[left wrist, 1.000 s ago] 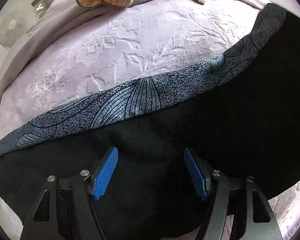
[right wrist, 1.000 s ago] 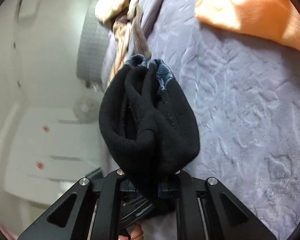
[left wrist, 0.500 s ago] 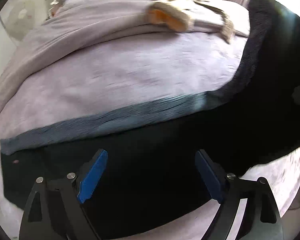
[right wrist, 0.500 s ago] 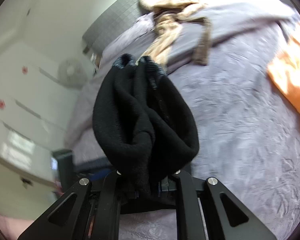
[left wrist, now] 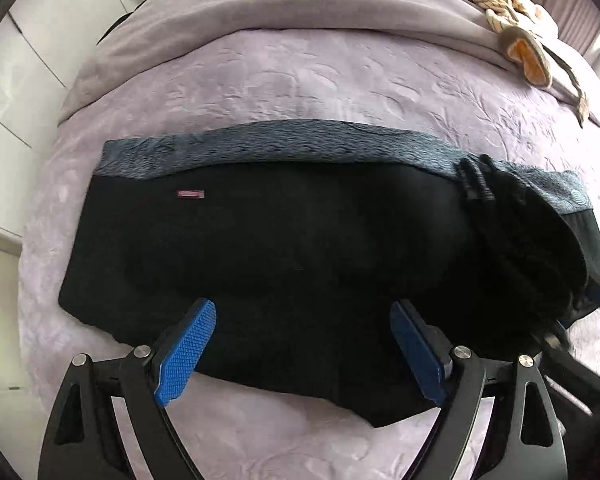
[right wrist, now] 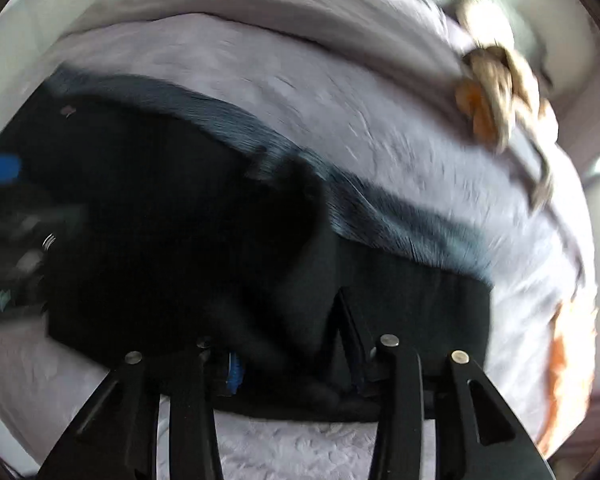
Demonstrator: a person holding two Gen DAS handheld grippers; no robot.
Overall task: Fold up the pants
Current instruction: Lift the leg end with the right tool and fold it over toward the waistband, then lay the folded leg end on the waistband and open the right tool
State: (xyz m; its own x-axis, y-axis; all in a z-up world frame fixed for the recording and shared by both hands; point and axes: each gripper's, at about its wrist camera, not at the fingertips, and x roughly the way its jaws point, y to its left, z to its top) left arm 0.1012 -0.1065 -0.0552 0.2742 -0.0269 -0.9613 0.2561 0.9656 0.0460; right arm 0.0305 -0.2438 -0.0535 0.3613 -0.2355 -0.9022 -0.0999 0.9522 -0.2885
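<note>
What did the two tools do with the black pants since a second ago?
The right tool carried its bunched end of the black pants across and laid it on the rest, folding them over; its jaws are now opening, cloth still between them. The left tool spread wider and holds nothing. The pants stayed on the purple blanket, and the tan clothes never moved.

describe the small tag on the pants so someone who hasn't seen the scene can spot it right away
Start from the lavender embossed bedspread and find the black pants lying across it, with a blue-grey patterned band along their far edge. Just below that band, toward its left end, sits the small reddish tag. It is the only coloured mark on the plain black fabric.
</note>
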